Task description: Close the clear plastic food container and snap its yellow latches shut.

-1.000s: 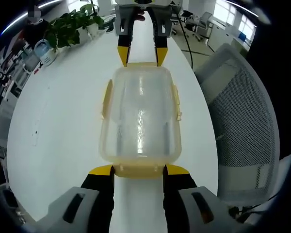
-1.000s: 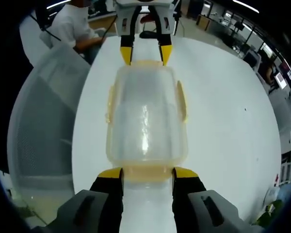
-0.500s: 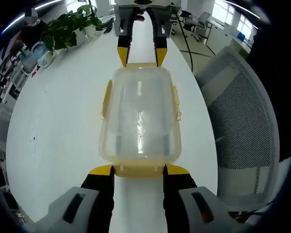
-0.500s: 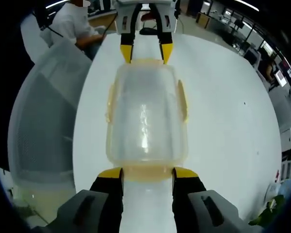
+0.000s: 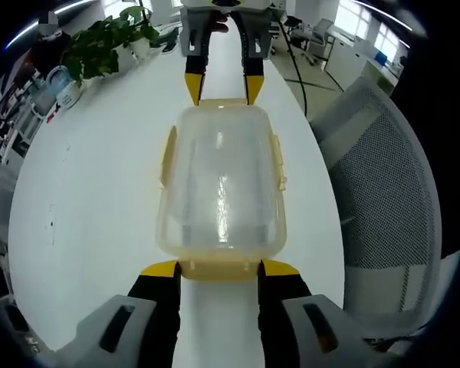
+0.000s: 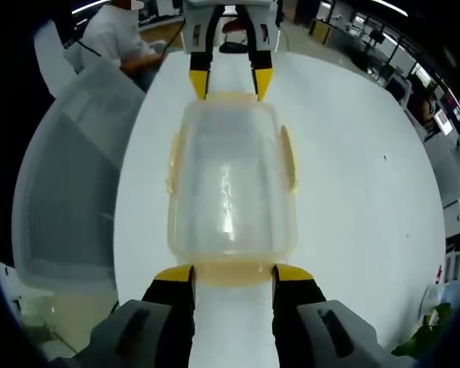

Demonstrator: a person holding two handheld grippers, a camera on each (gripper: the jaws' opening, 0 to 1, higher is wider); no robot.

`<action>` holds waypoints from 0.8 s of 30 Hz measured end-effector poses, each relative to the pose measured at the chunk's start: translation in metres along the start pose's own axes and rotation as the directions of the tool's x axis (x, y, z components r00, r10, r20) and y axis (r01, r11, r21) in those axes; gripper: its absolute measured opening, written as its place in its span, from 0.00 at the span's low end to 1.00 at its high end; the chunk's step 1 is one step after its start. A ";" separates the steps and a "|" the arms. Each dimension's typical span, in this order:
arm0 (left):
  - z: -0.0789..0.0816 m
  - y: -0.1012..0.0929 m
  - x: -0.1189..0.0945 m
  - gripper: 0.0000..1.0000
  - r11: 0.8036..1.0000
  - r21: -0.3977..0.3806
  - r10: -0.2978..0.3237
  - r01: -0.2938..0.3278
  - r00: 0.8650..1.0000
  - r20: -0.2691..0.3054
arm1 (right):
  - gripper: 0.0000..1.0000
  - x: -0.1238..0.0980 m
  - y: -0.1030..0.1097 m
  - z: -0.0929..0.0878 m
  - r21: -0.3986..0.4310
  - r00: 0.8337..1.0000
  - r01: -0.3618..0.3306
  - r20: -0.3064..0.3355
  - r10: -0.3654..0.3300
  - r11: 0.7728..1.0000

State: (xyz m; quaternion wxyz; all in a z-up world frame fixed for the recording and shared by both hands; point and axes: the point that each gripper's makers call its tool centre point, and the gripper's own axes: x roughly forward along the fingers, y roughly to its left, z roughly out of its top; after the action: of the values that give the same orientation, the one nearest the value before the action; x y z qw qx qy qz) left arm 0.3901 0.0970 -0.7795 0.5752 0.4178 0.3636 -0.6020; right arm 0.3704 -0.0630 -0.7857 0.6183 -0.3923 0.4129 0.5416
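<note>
Lengthwise on the white bench (image 5: 92,192) lay the clear container (image 5: 221,184), lid on, its yellow latches (image 5: 169,153) along both long sides. The left tool (image 5: 220,268) stood at one short end, jaws spread either side of that end's latch; the right tool (image 6: 233,274) stood likewise at the opposite end. A mesh chair (image 5: 383,199) stood beside the bench.

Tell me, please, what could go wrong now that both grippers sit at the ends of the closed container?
1. The left gripper and right gripper straddle the container's end latches; uneven pressure could slide it across the smooth white table.
2. The side latches still flare outward, so the lid might lift again.
</note>
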 end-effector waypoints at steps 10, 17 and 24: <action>0.013 -0.002 0.009 0.39 1.000 0.003 -0.007 0.007 1.000 0.010 | 0.38 -0.004 0.000 -0.015 0.008 1.000 -0.002 -0.010 0.002 1.000; 0.018 -0.003 0.013 0.39 1.000 0.000 -0.009 0.009 1.000 0.011 | 0.38 -0.004 0.001 -0.022 0.009 1.000 -0.004 -0.016 0.004 1.000; 0.019 -0.005 0.017 0.39 1.000 -0.003 -0.017 0.017 1.000 0.003 | 0.38 -0.002 0.003 -0.026 0.003 1.000 -0.011 -0.020 0.011 1.000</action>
State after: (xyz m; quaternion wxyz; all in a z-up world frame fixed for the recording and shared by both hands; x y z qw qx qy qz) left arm 0.3841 0.0728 -0.7878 0.5713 0.4131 0.3673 -0.6067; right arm 0.3654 -0.0872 -0.7932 0.6117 -0.3945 0.4220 0.5404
